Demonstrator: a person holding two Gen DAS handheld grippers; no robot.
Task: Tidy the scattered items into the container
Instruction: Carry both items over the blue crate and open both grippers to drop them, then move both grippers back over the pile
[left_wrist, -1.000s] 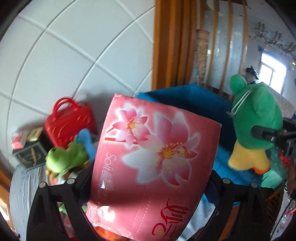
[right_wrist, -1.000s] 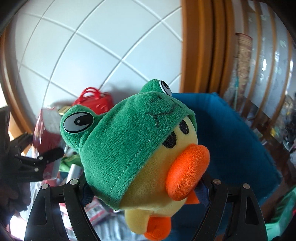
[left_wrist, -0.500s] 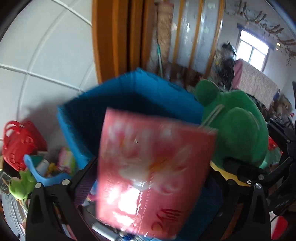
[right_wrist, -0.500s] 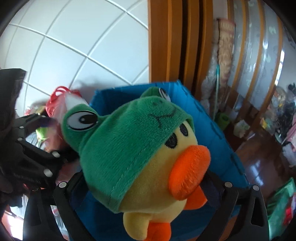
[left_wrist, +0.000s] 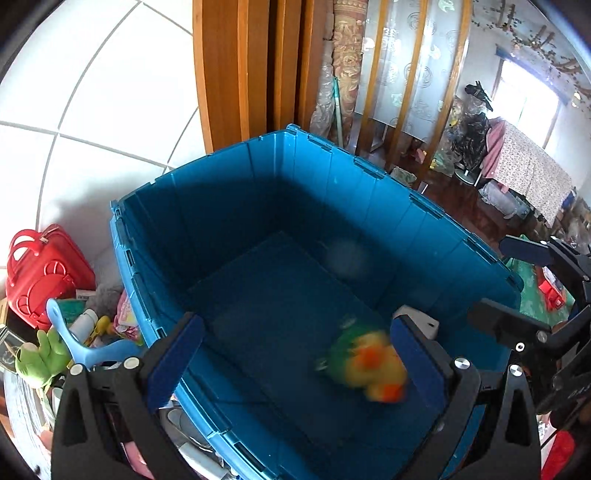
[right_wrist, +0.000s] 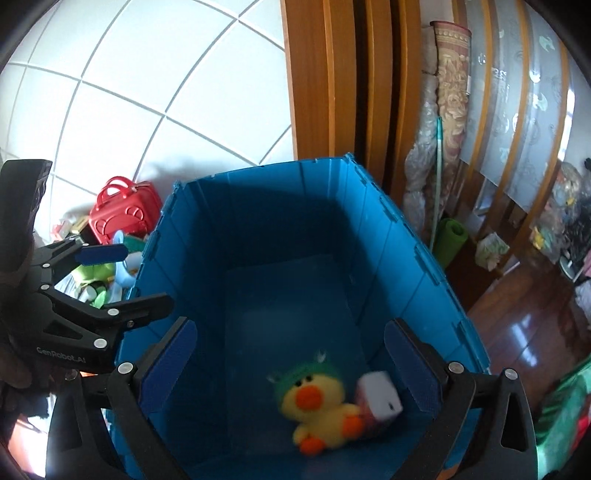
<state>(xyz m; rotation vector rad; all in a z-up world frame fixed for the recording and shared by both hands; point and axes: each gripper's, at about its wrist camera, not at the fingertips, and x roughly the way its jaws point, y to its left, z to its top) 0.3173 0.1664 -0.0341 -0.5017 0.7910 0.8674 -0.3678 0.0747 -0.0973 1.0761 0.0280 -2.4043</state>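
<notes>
White tiled wall and wood trim behind, big blue bin (right_wrist: 399, 236) in front. Both sets of jaws have just been opening and now stand wide with nothing between them: left gripper (left_wrist: 295, 354) and right gripper (right_wrist: 288, 358) are released over the bin so stuff drops in. Below the right jaws, the duck plush (right_wrist: 314, 406) sits on the bin floor roughly upright, beak facing the camera, with the tissue pack (right_wrist: 380, 398) touching it, tilted on end. Outward past the left jaws, a red bag (left_wrist: 44, 273) and other clutter wait outside the bin.
</notes>
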